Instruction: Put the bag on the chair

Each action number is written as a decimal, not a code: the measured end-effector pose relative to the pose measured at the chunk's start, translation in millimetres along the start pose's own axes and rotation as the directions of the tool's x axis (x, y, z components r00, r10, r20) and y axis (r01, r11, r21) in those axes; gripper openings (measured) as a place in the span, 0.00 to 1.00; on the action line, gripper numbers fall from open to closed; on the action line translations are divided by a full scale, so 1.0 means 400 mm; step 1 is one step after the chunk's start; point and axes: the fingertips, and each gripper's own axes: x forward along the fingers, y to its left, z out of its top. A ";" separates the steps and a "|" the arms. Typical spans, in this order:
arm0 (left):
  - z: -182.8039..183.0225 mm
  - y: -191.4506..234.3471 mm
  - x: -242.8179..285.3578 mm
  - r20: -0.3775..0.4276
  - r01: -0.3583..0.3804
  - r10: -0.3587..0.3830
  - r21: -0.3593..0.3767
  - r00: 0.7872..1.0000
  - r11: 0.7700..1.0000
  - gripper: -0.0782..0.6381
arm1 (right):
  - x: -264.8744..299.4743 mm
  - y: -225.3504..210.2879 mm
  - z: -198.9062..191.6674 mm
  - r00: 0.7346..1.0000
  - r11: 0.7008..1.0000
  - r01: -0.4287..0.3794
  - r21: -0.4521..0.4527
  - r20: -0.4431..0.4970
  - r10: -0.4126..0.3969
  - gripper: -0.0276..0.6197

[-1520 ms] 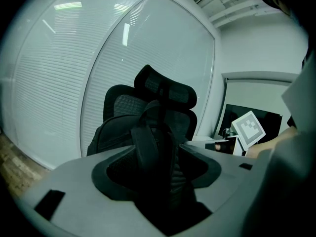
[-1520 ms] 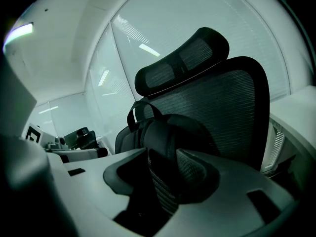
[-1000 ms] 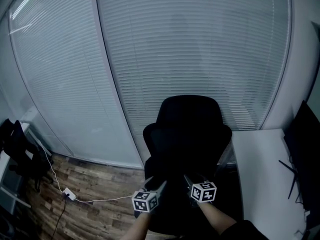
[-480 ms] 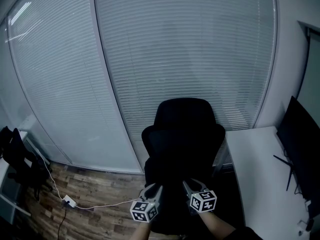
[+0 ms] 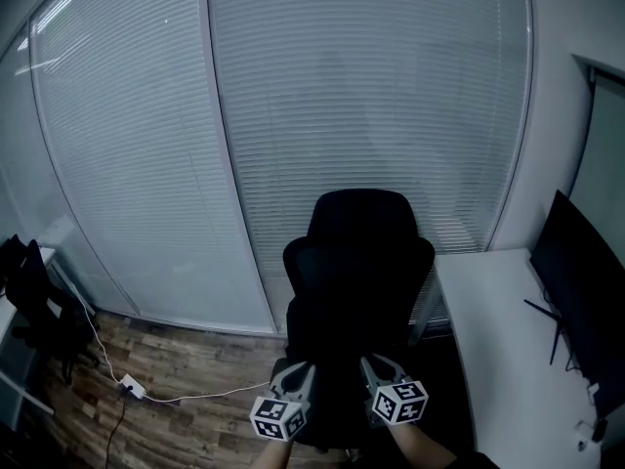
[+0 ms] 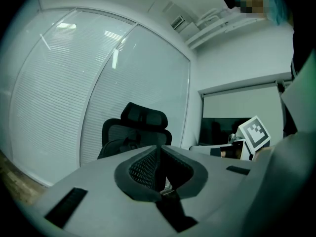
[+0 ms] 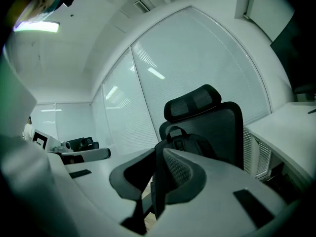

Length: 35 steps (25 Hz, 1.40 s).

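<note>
Left gripper (image 5: 293, 373) and right gripper (image 5: 377, 369) are closing on nothing, lower centre — the backpack (image 7: 192, 146) on the office chair (image 5: 359, 262), probably soft and sagging, is offering its top loop (image 7: 177, 131).

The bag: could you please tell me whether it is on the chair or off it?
On the chair: the bag stands against the backrest, handle up.

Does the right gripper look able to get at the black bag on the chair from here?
Probably yes: the right gripper hangs before the chair, and nothing stands between it and the bag. Its jaws are closing, empty, and must reopen.
</note>
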 end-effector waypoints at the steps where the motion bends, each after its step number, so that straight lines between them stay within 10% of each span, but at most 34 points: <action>1: 0.002 -0.009 -0.018 0.000 0.006 -0.006 0.006 1.000 1.000 0.16 | -0.015 0.014 0.002 1.000 1.000 -0.001 -0.002 0.005 0.001 0.15; 35: -0.020 -0.183 -0.473 0.027 0.056 -0.057 0.015 0.998 0.998 0.14 | -0.415 0.276 -0.121 1.000 0.999 -0.001 0.052 0.026 0.000 0.14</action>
